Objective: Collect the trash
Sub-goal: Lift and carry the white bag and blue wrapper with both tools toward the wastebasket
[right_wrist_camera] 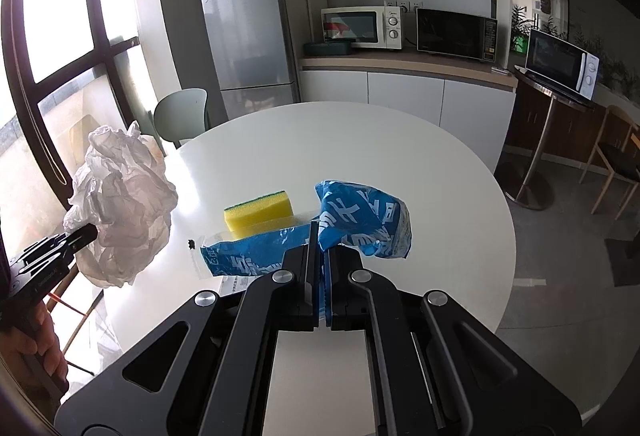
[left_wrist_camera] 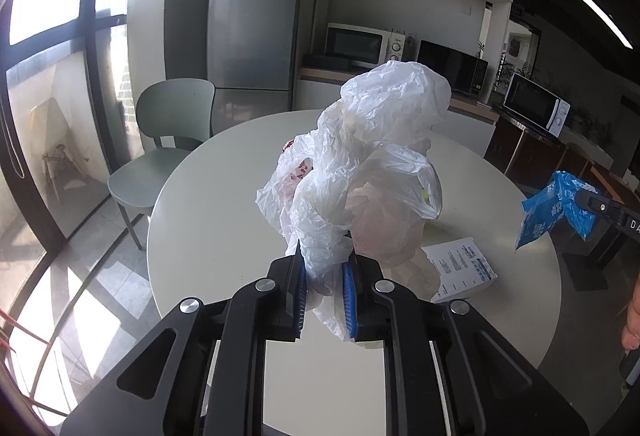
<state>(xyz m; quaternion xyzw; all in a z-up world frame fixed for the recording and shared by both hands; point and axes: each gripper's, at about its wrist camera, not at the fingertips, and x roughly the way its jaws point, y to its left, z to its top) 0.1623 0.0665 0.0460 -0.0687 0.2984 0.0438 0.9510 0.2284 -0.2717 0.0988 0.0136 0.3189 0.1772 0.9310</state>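
My left gripper (left_wrist_camera: 323, 268) is shut on a crumpled white plastic bag (left_wrist_camera: 360, 156), held up above the round white table (left_wrist_camera: 208, 220). The same bag (right_wrist_camera: 120, 204) shows at the left of the right wrist view, pinched by the left gripper (right_wrist_camera: 86, 234). My right gripper (right_wrist_camera: 322, 248) is shut on a blue printed plastic wrapper (right_wrist_camera: 360, 220), lifted over the table (right_wrist_camera: 380, 156). That wrapper (left_wrist_camera: 554, 210) appears at the right edge of the left wrist view.
A yellow and green sponge (right_wrist_camera: 258, 214) and a white printed box (left_wrist_camera: 464, 270) lie on the table. A green chair (left_wrist_camera: 168, 140) stands at the table's far left by the window. Fridge (left_wrist_camera: 252, 36), counter and microwaves (right_wrist_camera: 362, 26) are behind. A hand (right_wrist_camera: 36, 340) grips the left tool.
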